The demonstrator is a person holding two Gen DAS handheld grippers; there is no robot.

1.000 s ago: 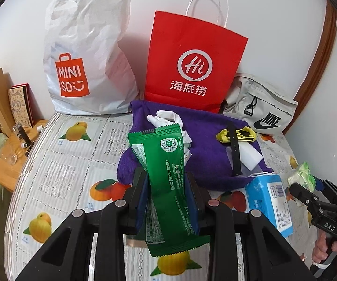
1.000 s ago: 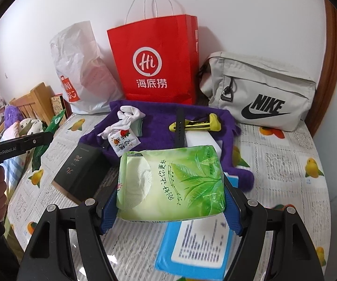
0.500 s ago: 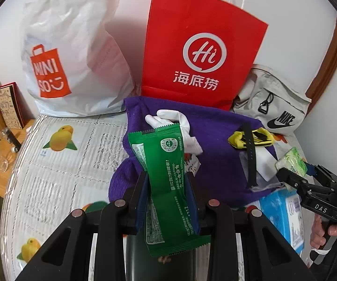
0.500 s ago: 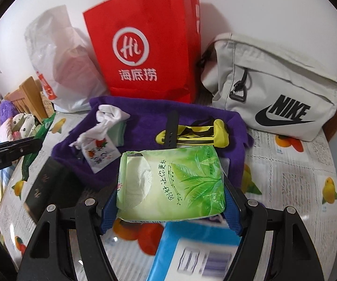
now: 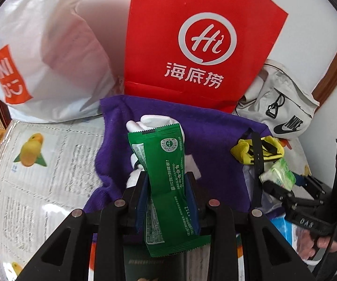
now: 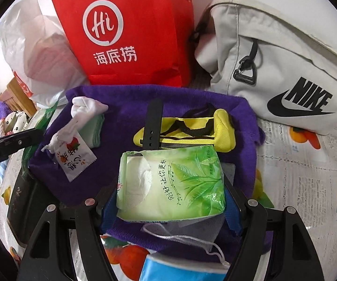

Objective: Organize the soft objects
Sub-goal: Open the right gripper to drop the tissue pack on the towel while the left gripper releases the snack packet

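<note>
- The left claw point(image 5: 167, 187) pinches a green sachet point(image 5: 166, 182) by its long edges, so the pack stands clear of the towel point(image 5: 215, 145) below.
- The right claw point(image 6: 170, 201) clamps a tissue pack point(image 6: 170, 182) across its width, a grip that suits its soft bulk.
- Both packs hang over the towel, probably the gathering spot: white cloth point(image 6: 84, 107) lies at 10 o'clock, a yellow pouch point(image 6: 192, 128) at 1.
- Red bag point(image 6: 126, 30) and grey bag point(image 6: 273, 61) stand behind at 12.
- The tabletop point(image 5: 39, 175) shows only partly; the blue box point(image 6: 180, 269) at 6 is cut off, and the dark item under the left claw is unreadable.
</note>
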